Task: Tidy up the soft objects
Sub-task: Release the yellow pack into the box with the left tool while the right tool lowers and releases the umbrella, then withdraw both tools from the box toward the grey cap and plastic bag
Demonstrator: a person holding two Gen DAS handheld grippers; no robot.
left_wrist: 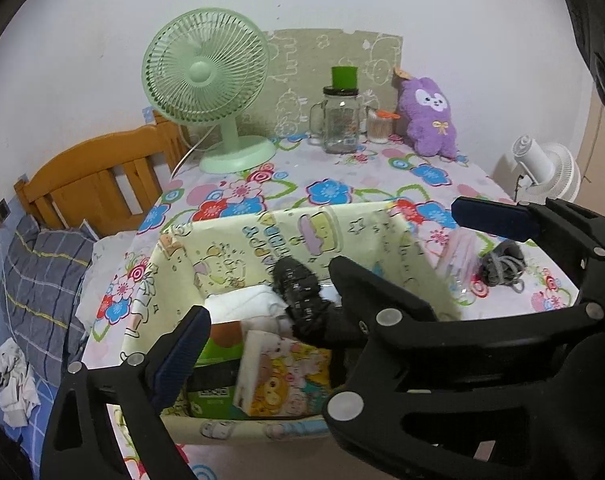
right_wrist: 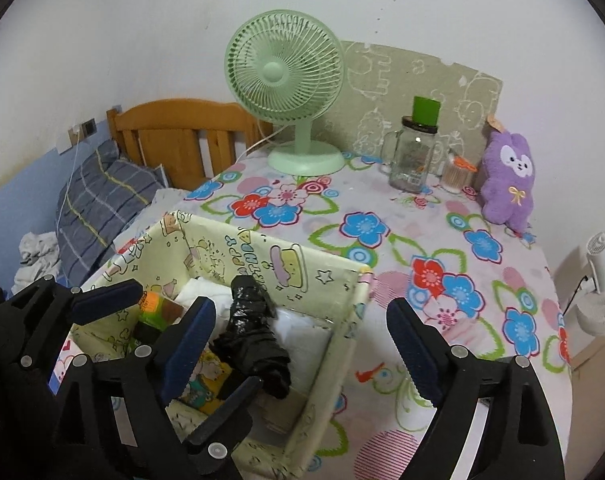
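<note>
Both sets of jaws stand released and hold nothing. The left gripper (left_wrist: 330, 264) hangs over the fabric box (left_wrist: 222, 240), and the right gripper (right_wrist: 302, 340) straddles the box's right-hand wall, one finger inside and one out over the tabletop (right_wrist: 422, 240).

The black folded umbrella (right_wrist: 254, 336) lies inside the box, sloping from the back wall down toward the right gripper's inner finger, just beside that finger but not pinched by it. Under and beside the umbrella sit white folded cloth (right_wrist: 302, 332), a cartoon-printed tissue pack (left_wrist: 278, 380) and a green carton (left_wrist: 218, 344).

The step in hand looks like letting go after a drop into the box. To finish it well, both grippers should lift straight up and clear of the box walls before swinging sideways; the walls are soft and a finger dragged across the rim would tip or fold them. The right gripper's inner finger needs most care, since it sits close to the umbrella's loose folds and could snag them.

Beyond the left gripper's right-hand finger, outside the box, a grey drawstring pouch (left_wrist: 500, 266) and a clear pink packet (left_wrist: 458, 260) lie on the tabletop; these seem the likely next items. Far ahead of both jaws a purple plush toy (right_wrist: 508, 184) leans at the back, near a glass jar (right_wrist: 414, 156) and a green fan (right_wrist: 286, 80).
</note>
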